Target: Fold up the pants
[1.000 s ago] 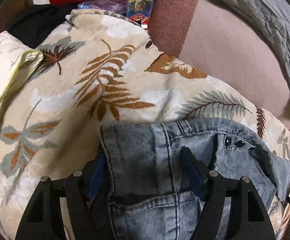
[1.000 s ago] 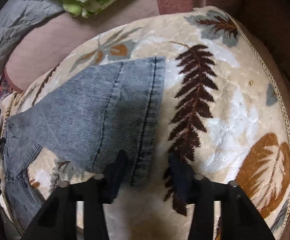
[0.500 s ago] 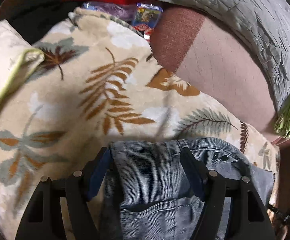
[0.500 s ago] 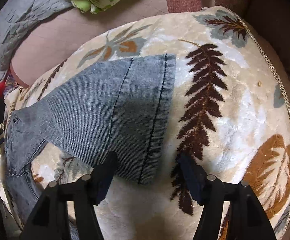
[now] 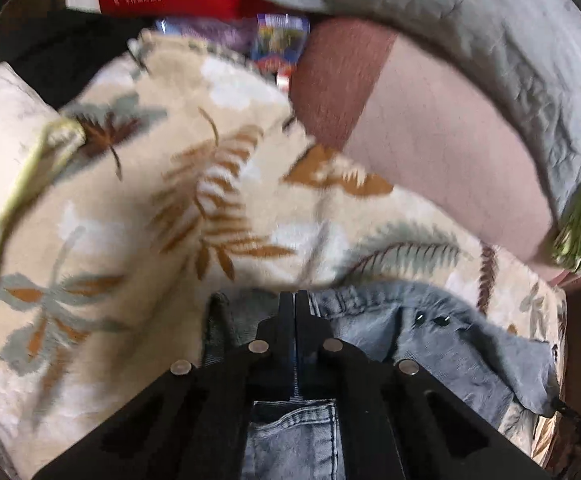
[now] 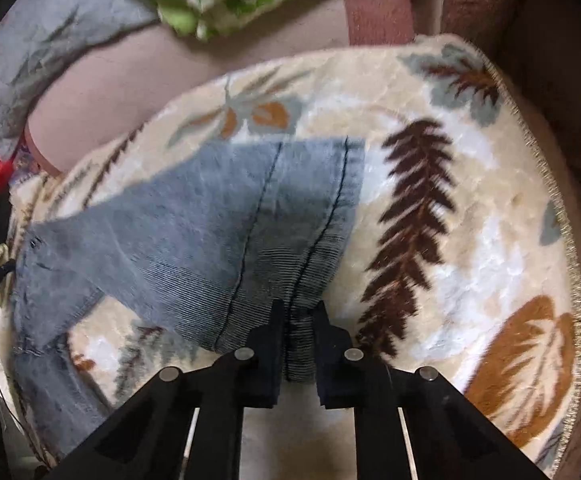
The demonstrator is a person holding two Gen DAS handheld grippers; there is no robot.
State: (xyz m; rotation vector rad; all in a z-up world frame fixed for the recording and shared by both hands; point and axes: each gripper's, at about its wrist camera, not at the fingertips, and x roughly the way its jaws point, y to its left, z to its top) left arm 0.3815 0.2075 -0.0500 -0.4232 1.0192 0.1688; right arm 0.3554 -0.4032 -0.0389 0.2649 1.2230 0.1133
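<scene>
- Two tongs, both clamped on the jeans [image 6: 194, 248]: left tongs [image 5: 295, 300] pressed together on the waistband edge, right tongs [image 6: 298, 312] pinching the leg hem, denim bunched between the pads.
- Jeans lie on the leaf-print blanket [image 6: 470, 240]. In the right view the leg runs from the hem at 6 o'clock out toward 9 o'clock; in the left view the waistband sits at 6 o'clock, the button fly at 4 o'clock.
- Risk 1: the left bite looks thin, right at the waistband's edge. A quick lift could pull it free and drop that end.
- Risk 2: the right tongs may hold only some of the hem's layers; I cannot tell how many. The rest would sag and the fold would come out crooked.
- Risk 3: the blanket is plush and loose. Dragging denim across it could ruck it up and skew the fold.
- Risk 4: the second leg trails off at 8 o'clock in the right view, ungripped. It may twist under during the fold.
- Both views are blurred, so the grip detail is uncertain.
</scene>
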